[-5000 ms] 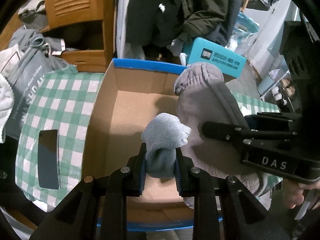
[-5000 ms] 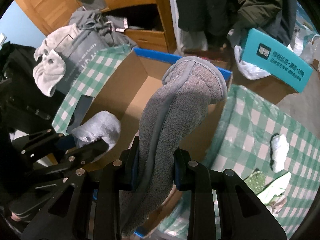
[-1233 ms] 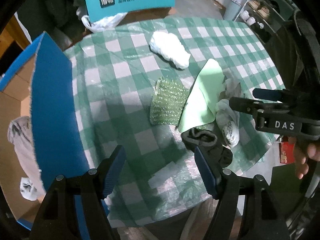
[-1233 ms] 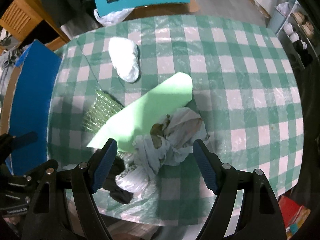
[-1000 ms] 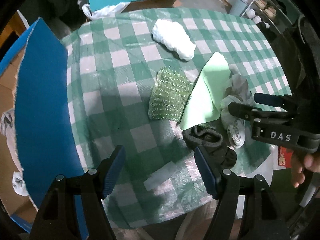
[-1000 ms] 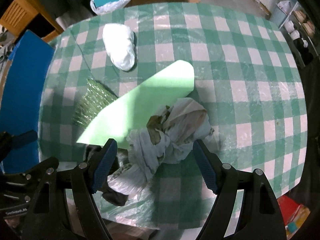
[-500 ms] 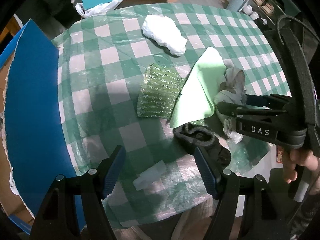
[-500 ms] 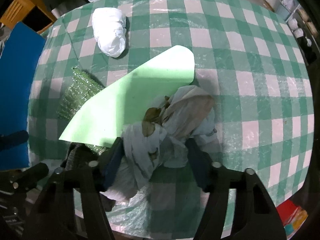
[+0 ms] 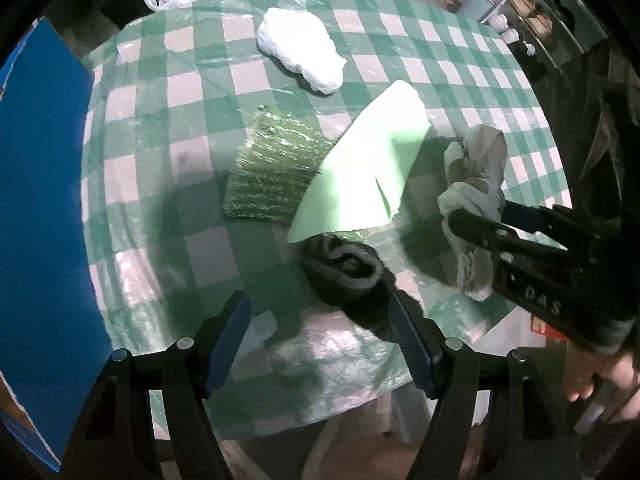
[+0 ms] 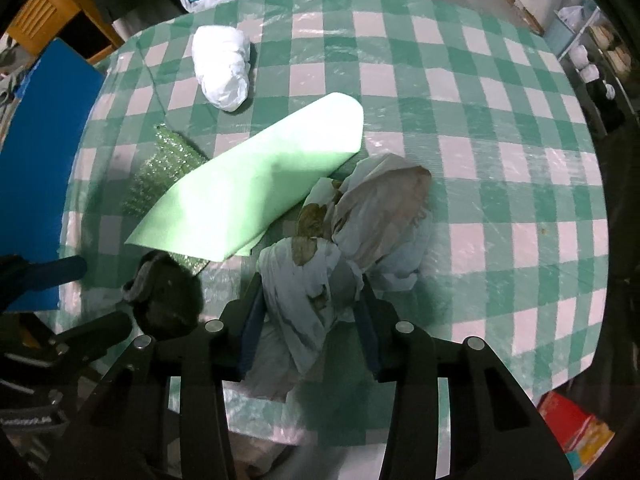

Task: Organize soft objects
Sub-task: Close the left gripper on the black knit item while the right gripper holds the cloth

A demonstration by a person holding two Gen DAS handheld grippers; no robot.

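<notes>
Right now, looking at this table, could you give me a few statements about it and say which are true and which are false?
1. The right gripper has the crumpled rag between its fingers. True; its jaws are closing on it.
2. The left gripper holds the dark sock. False; its fingers are open and hold nothing.
3. The green sheet partly covers the sparkly scrubber. True.
4. The white bundle lies on the green sheet. False; it lies apart, on the tablecloth.

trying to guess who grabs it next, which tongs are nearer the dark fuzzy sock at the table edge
Left. The left tongs hang open right over the dark fuzzy sock, one tip beside it. The right tongs are off to its side, closing around the crumpled white stained cloth.
</notes>
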